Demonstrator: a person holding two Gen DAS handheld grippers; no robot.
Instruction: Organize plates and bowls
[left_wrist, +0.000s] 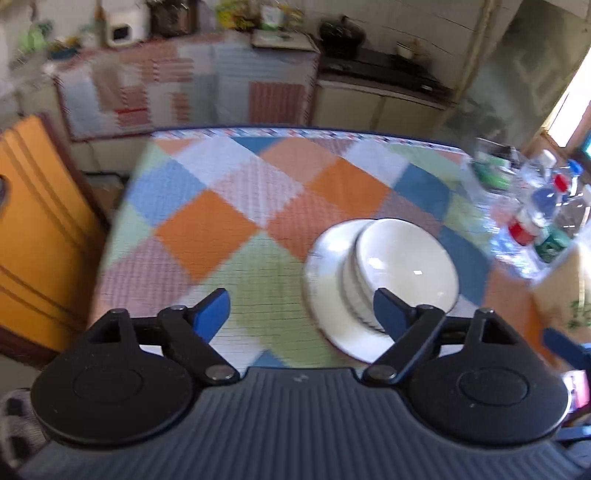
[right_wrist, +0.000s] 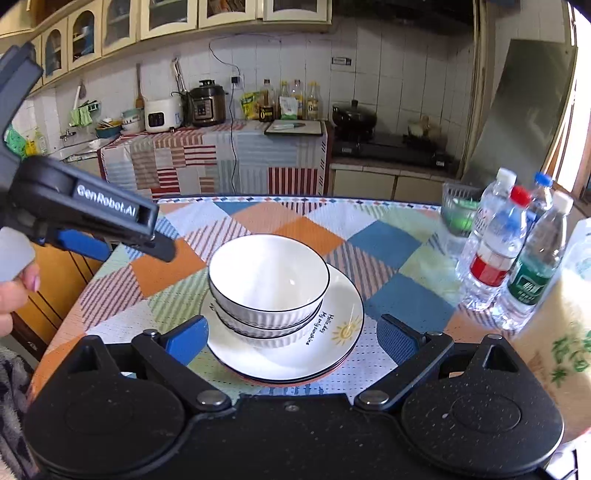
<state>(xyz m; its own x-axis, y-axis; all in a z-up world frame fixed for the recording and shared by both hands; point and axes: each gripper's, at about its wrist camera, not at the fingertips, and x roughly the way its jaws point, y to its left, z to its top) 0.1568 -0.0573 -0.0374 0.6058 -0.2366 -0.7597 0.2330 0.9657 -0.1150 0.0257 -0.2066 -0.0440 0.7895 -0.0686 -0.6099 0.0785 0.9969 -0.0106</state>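
Stacked white ribbed bowls (right_wrist: 267, 280) with black rims sit nested on a stack of white plates (right_wrist: 332, 354) on the patchwork tablecloth (right_wrist: 388, 243). The top plate has a sun drawing and writing. My right gripper (right_wrist: 291, 341) is open and empty, its blue pads on either side of the plate stack's near edge. My left gripper (left_wrist: 301, 314) is open and empty, above the table to the left of the bowls (left_wrist: 406, 258) and plates (left_wrist: 325, 266). It also shows at the left of the right wrist view (right_wrist: 110, 229).
Several water bottles (right_wrist: 513, 251) and a glass container (right_wrist: 458, 210) stand at the table's right. An orange wooden chair (left_wrist: 37, 229) is at the table's left. A counter with appliances (right_wrist: 207, 107) and a stove (right_wrist: 388, 147) lie beyond.
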